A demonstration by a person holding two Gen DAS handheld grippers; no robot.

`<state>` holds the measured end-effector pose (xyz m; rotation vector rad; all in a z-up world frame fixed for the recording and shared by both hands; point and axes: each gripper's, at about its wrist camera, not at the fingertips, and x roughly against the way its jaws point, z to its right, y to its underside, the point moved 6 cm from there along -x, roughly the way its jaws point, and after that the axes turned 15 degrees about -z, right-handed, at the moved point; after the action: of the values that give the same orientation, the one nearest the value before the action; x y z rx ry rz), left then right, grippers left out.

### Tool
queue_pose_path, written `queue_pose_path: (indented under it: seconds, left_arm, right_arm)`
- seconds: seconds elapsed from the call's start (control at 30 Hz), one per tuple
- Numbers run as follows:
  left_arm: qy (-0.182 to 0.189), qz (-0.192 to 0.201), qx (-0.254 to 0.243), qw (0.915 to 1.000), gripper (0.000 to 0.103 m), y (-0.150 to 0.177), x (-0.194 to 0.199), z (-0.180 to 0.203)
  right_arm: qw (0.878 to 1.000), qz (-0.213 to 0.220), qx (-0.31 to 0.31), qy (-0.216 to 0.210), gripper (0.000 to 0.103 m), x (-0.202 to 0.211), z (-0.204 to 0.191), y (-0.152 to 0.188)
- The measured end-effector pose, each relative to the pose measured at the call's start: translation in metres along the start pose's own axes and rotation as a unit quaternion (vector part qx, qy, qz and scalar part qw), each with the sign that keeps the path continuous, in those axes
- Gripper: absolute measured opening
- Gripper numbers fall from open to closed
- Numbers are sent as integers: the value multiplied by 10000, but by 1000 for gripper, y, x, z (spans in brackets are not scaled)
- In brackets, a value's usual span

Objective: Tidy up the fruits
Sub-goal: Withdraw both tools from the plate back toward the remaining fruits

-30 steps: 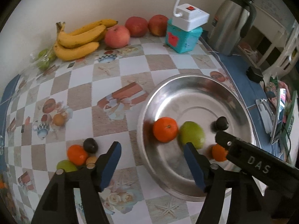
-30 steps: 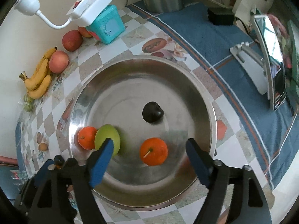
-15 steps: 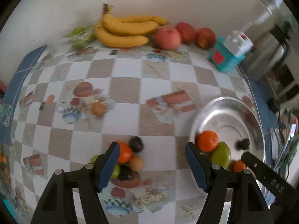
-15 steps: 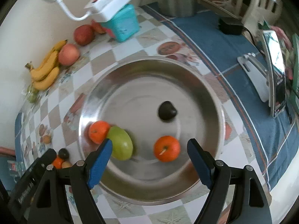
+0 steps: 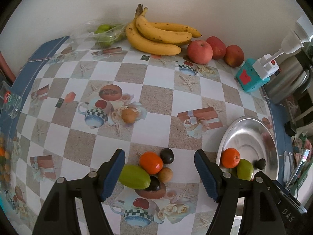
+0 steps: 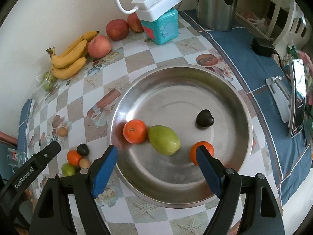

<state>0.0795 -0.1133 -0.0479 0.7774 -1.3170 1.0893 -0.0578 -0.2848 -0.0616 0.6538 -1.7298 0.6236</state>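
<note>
Left gripper (image 5: 159,173), jaws standing wide apart and gripping nothing, is hovering over a cluster of small loose fruits on the checked tablecloth (image 5: 160,105): an elongated green fruit (image 5: 135,176) just beside its left finger, a round orange tangerine (image 5: 151,162) touching it, a dark plum-like fruit (image 5: 167,155) at 12 o'clock. Right gripper (image 6: 156,168), jaws likewise wide and empty, is hanging over the round stainless-steel basin (image 6: 230,90), which is holding a green mango-shaped fruit (image 6: 164,140), an orange tangerine (image 6: 135,131) touching it at 9 o'clock, a second tangerine (image 6: 193,150) behind the right finger, and a dark fruit (image 6: 204,118) at 1 o'clock. Yellow bananas (image 5: 158,36) and red apples (image 5: 199,51) are lying along the wall.
</note>
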Motion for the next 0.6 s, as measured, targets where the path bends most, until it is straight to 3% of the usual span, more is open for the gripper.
queue_pose_path:
  seconds: [0.3,0.33,0.4,0.47,0.57,0.6]
  left_arm:
    - [-74,-49,27,10000,82,1,-2,1]
    - [-88,-53,50,9999,84,1,-2,0]
    - [-127,-73,126,9998,98,1,-4,-3]
    - [-232,-79,252,9994,103,1,-7,-8]
    - [-415,-110,345,9985,103,2,-10,-15]
    - [-432,-120,375,9983,103,2,-11,-17]
  right_arm:
    - [9999,-58,-103,-12,83,-4,7,-1]
    - [9999,-53,-102,-6,83,-4,7,-1]
    - [9999,-37,-92,30,83,-5,8,-2]
    - [9999,-6,-75,80,83,-5,8,-2]
    - [9995,16,-104,282,102,-6,11,-2]
    - [9995,29,-108,311,102,-6,12,-3]
